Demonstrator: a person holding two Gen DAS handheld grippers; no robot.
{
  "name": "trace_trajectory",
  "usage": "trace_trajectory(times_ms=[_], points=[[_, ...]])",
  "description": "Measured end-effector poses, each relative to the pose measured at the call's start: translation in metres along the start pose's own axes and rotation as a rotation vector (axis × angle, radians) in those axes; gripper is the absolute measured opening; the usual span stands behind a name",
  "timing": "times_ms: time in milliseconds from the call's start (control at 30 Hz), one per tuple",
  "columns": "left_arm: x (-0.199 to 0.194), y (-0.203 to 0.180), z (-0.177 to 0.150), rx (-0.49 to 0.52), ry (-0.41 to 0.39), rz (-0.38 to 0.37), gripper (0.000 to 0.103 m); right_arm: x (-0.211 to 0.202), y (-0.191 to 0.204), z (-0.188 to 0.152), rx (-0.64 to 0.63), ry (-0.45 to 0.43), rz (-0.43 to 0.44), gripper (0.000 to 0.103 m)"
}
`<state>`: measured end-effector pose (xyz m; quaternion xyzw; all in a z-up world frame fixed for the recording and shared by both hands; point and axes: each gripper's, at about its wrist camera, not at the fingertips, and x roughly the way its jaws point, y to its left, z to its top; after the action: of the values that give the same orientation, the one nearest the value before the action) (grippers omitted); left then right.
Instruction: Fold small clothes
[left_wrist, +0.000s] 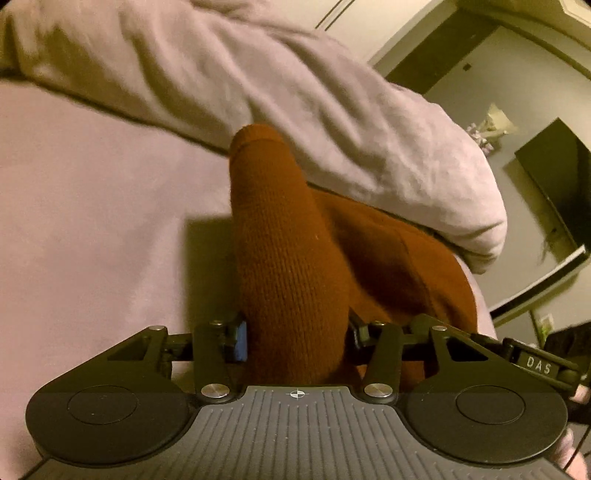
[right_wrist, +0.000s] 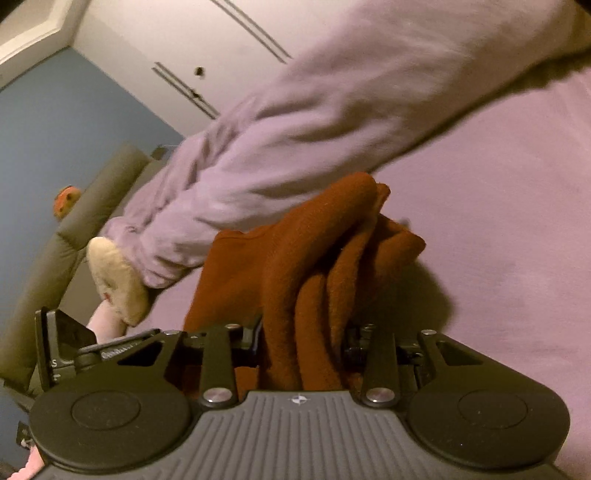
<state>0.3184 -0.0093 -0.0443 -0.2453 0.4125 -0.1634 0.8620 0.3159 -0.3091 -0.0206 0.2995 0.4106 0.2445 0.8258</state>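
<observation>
Where the rust-brown knitted garment bunches up, it sits between the two fingers of the left gripper, whose jaws stand at a middling width with the blue pad and the opposite pad pressed against the sides of a thick fold of it. From the right wrist view the same knit is gathered into several upright folds, and the right gripper is drawn in narrow on that bundle, its jaws tight against the cloth on both sides. Both ends of the garment are thus held, and the knit looks raised a little off the pale lilac bed sheet, casting a dark shadow on the sheet beside it. Just behind the garment, and overlapping its far edge, a crumpled lilac blanket or duvet runs across the scene as a long rumpled ridge. Part of the other gripper shows at the right edge of the left wrist view. Beyond the bedding, that view shows a grey wall and a dark screen; the right wrist view shows a blue wall, a grey padded headboard and a cream plush toy lying near the blanket's end.
</observation>
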Motion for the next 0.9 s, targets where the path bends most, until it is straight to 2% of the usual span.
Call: trace_trajectory(times_ms=[133,233,300,333,367,400,433,467,500,567,700,833,900], points=[[-0.04,0.019,0.008,-0.01,-0.026,0.044,0.052,0.015,0.033,-0.013,-0.023,0.049,0.042,0.035],[-0.065,0.039,0.008,-0.017,-0.045,0.129,0.053,0.036,0.051,-0.029,-0.008,0.097,0.08,0.035],[-0.073,0.057,0.004,-0.044,-0.054,0.208,0.06,0.048,0.056,-0.041,0.005,0.115,0.092,0.035],[-0.076,0.065,0.0,-0.055,-0.048,0.253,0.06,0.054,0.059,-0.047,0.004,0.121,0.082,0.037],[-0.08,0.071,-0.005,-0.055,-0.045,0.288,0.059,0.059,0.062,-0.054,0.005,0.12,0.057,0.044],[-0.086,0.073,-0.011,-0.041,-0.051,0.296,0.063,0.062,0.064,-0.058,0.002,0.112,0.017,0.047],[-0.093,0.075,-0.019,-0.02,-0.056,0.29,0.065,0.061,0.066,-0.062,-0.008,0.097,-0.047,0.055],[-0.1,0.075,-0.026,-0.001,-0.062,0.291,0.074,0.056,0.069,-0.066,-0.026,0.08,-0.103,0.058],[-0.108,0.073,-0.037,0.019,-0.083,0.309,0.082,0.048,0.073,-0.07,-0.055,0.058,-0.143,0.058],[-0.118,0.07,-0.057,0.037,-0.117,0.351,0.085,0.028,0.088,-0.08,-0.14,0.004,-0.218,0.057],[-0.13,0.065,-0.088,0.004,-0.184,0.356,0.087,0.006,0.124,-0.107,-0.351,-0.061,-0.297,0.055],[-0.127,0.064,-0.093,-0.009,-0.161,0.365,0.089,0.011,0.165,-0.14,-0.608,-0.074,-0.272,0.05],[-0.119,0.061,-0.097,0.036,-0.122,0.392,0.095,0.023,0.172,-0.154,-0.705,-0.043,-0.311,0.043]])
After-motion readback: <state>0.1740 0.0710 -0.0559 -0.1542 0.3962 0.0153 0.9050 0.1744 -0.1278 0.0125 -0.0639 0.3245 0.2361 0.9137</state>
